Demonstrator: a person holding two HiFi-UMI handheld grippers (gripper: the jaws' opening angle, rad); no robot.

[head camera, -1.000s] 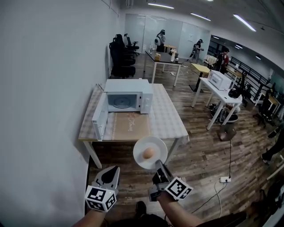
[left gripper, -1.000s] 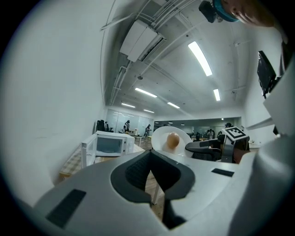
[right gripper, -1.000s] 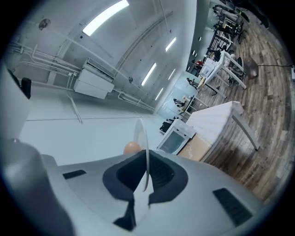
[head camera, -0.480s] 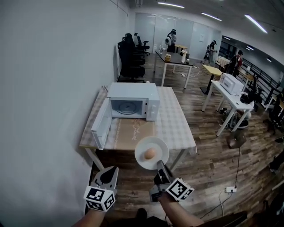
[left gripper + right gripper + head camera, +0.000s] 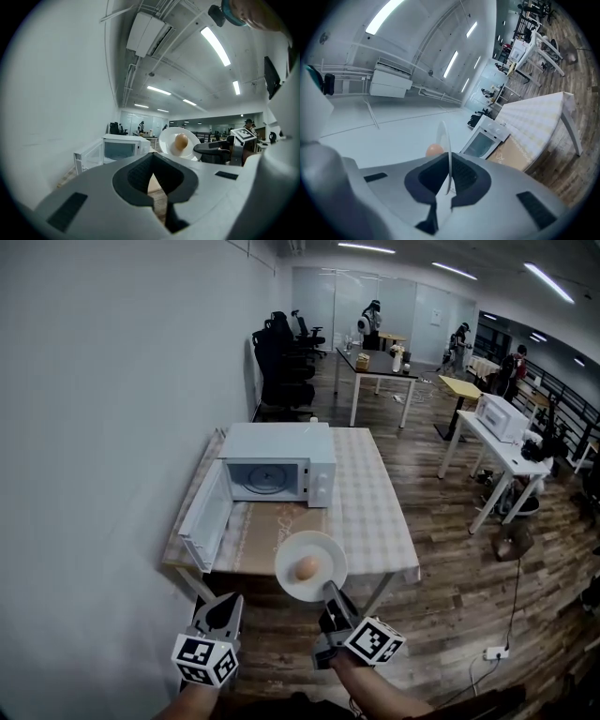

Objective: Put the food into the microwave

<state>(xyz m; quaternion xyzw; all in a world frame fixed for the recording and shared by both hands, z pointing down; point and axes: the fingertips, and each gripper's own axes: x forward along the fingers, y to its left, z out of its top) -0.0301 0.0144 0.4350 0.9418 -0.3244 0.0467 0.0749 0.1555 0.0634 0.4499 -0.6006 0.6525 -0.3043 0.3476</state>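
A white plate (image 5: 323,554) carries a round brownish piece of food (image 5: 307,567). My right gripper (image 5: 330,594) is shut on the plate's near rim and holds it level, in the air in front of the table (image 5: 380,521). In the right gripper view the plate (image 5: 447,150) shows edge-on between the jaws, with the food (image 5: 433,150) behind it. The white microwave (image 5: 278,463) stands on the table with its door (image 5: 206,519) swung open to the left. My left gripper (image 5: 223,608) hangs left of the plate, shut and empty; the left gripper (image 5: 154,185) looks toward the microwave (image 5: 122,147).
A brown mat (image 5: 272,532) lies on the table before the microwave. A white wall runs along the left. Further off on the wood floor stand other tables, black chairs (image 5: 281,352), a second microwave (image 5: 502,416) and people at the back.
Both grippers and the plate have moved toward the table; the table and microwave look nearer and lower in the head view. The grip on the plate is unchanged.
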